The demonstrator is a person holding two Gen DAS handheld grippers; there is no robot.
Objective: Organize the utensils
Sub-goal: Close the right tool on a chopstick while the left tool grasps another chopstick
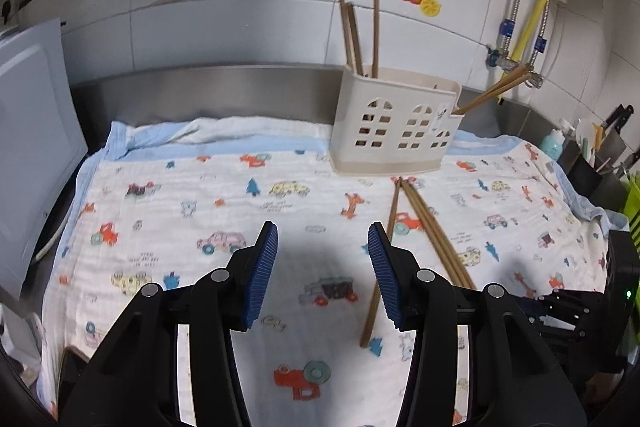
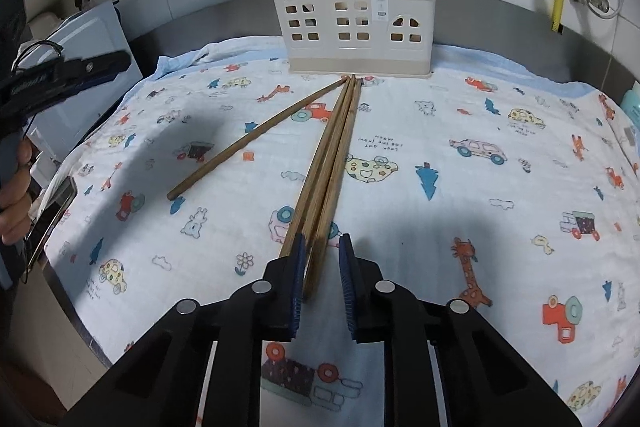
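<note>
Bundled brown wooden chopsticks (image 2: 332, 163) lie on the printed cloth (image 2: 480, 187), ends between the right gripper (image 2: 322, 259)'s narrowed, not visibly pinching pads; an off-centre squeeze could scatter them. Left gripper (image 1: 323, 259) is half-open, empty.

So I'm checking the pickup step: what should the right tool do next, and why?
Probably finish closing, then lift. The right tool straddles the near ends of the bundled chopsticks on the cloth, a gap still showing beside its right pad. The holder behind already has chopsticks standing in it.
</note>
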